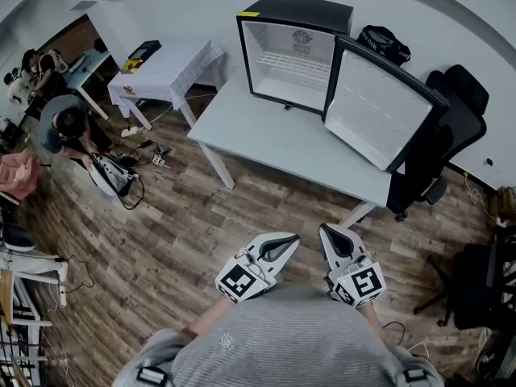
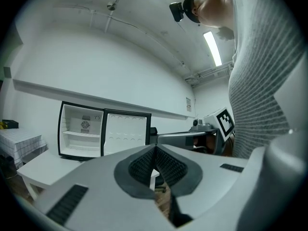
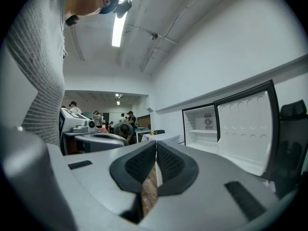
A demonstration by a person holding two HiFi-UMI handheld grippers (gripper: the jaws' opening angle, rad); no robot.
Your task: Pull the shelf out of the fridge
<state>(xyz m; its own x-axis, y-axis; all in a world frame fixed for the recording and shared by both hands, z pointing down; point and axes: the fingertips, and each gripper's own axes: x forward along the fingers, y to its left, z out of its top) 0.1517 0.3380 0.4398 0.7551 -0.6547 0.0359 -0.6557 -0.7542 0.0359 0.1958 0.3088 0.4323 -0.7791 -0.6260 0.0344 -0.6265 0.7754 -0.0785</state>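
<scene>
- The left gripper point(image 1: 286, 242) and right gripper point(image 1: 329, 234) are both clenched on nothing, well short of the desk point(image 1: 274, 139).
- Approach likely comes first; jaws should part before meeting the front edge of the shelf point(image 1: 290, 59), then pull level.
- At the desk's far edge the fridge point(image 1: 294, 6) stands open, holding only that shelf.

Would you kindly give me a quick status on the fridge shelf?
Left tongs, right tongs shut, empty. Shelf in fridge, door open. Nothing blocking.
</scene>
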